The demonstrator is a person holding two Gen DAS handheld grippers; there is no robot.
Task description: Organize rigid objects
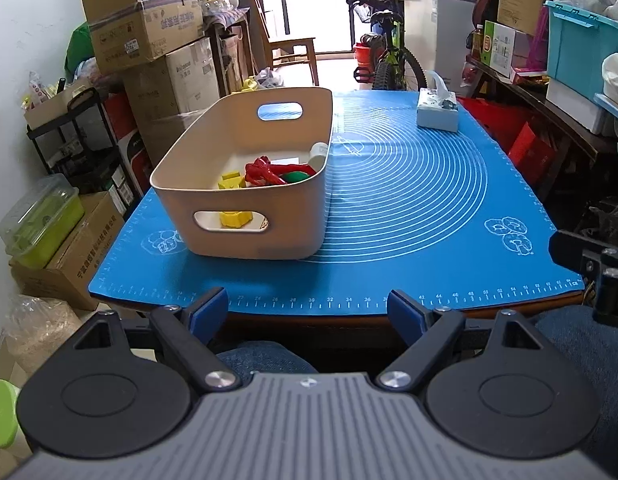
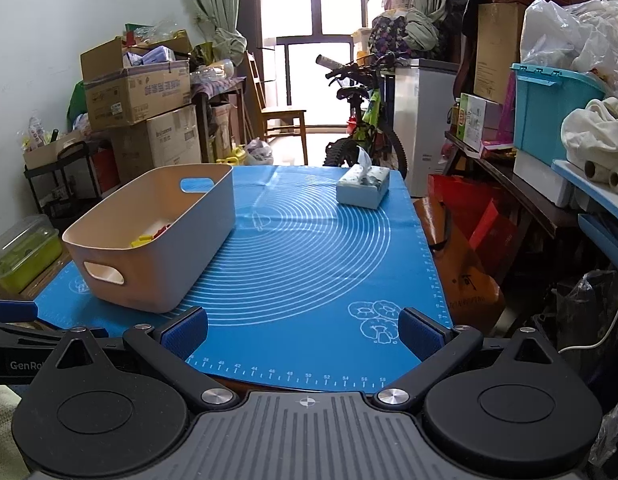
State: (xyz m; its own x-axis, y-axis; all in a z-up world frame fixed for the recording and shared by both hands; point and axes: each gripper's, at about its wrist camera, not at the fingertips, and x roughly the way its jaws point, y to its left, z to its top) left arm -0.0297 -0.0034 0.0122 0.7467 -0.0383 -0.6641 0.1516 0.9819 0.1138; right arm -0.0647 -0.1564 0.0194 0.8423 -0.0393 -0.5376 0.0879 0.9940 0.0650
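A beige bin (image 1: 245, 216) with cut-out handles stands on the left part of the blue mat (image 1: 409, 200). Inside it lie a red toy (image 1: 269, 172), yellow pieces (image 1: 231, 182), a green piece (image 1: 296, 177) and a white cylinder (image 1: 317, 154). The bin also shows in the right wrist view (image 2: 161, 256) with yellow and red pieces (image 2: 149, 237) just visible. My left gripper (image 1: 308, 310) is open and empty, held back at the table's near edge. My right gripper (image 2: 303, 334) is open and empty over the mat's near edge, right of the bin.
A tissue box (image 1: 437, 112) sits at the mat's far right, also in the right wrist view (image 2: 363, 186). Cardboard boxes (image 1: 149, 28) stack to the left, a bicycle (image 1: 385, 52) stands behind the table, and shelves with a teal crate (image 2: 549, 112) line the right.
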